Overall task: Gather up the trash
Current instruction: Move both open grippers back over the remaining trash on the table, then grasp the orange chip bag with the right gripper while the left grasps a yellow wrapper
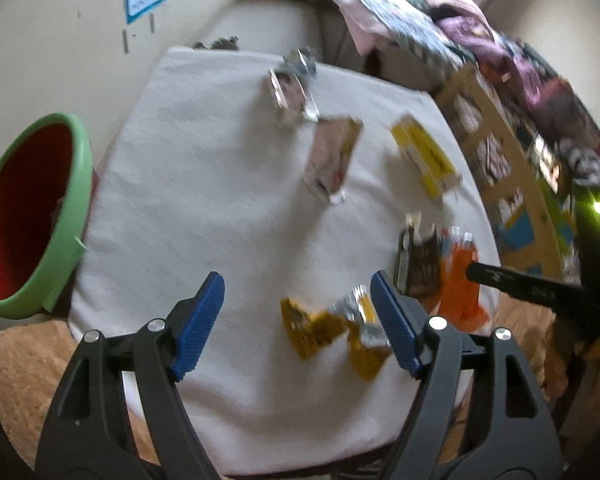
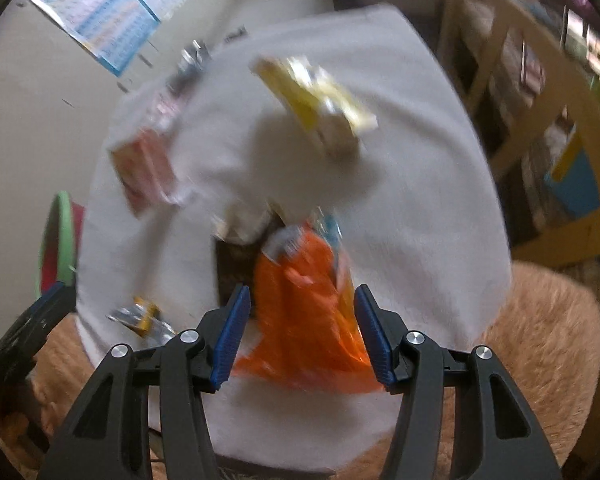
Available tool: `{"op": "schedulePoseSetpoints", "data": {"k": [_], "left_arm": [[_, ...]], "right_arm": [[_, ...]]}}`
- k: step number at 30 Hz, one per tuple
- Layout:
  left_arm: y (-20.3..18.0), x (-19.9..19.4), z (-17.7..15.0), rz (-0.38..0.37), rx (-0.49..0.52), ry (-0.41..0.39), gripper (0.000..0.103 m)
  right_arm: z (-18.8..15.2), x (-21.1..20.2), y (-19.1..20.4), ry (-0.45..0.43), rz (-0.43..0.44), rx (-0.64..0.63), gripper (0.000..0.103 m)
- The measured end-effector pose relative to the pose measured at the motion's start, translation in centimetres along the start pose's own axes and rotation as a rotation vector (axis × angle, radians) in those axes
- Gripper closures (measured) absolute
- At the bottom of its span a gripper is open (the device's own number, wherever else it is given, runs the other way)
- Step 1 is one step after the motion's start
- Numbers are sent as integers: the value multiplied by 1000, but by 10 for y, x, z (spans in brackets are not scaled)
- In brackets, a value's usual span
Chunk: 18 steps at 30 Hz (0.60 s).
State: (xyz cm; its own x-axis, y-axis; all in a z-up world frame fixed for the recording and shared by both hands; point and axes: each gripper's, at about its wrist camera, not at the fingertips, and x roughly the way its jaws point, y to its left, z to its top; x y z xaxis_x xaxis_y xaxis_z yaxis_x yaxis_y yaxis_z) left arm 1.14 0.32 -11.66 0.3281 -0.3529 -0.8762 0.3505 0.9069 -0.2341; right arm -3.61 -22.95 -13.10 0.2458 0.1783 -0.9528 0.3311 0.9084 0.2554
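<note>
I used the white-covered desk (image 1: 228, 184) as my landmark. My left tool (image 1: 298, 322) hung above its near edge with the jaws wide apart and nothing pressed between the blue pads; a yellow and silver wrapper (image 1: 332, 330) lay on the desk between them, closer to the right pad, and I could not tell if that pad touched it. My right tool (image 2: 302, 334) was over the near right part of the desk, half open, with an orange wrapper (image 2: 304, 304) lying between its pads; the picture was blurred, so I could not tell if the pads touched it. Just beside the orange wrapper lay a dark brown wrapper (image 1: 418, 266). Toward the far side of the desk lay a yellow box (image 1: 426, 156), a pink packet (image 1: 332, 156) and a silver wrapper (image 1: 290, 88). A green bin (image 1: 66, 216) with red inside stood against the desk's left edge.
</note>
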Motion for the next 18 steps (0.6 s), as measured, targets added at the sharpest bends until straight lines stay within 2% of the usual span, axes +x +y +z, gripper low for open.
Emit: {"op": "schedulePoseSetpoints", "data": {"k": [3,10,15,18], "left_arm": [[-2,6,-10,5,7,35,30],[2,26,-29,12,26,131,30],[2,48,-24,16,11,148,30],[-4,61,-18,26,36,159,30]], "right_arm": [[-6,18,-1,42,-1,-8,47],[-8,20,-2,11,-8,-20,50],[-6,17,-2,2,-11,-25,50],[-6,16,-3,-3,-10,-24,48]]}}
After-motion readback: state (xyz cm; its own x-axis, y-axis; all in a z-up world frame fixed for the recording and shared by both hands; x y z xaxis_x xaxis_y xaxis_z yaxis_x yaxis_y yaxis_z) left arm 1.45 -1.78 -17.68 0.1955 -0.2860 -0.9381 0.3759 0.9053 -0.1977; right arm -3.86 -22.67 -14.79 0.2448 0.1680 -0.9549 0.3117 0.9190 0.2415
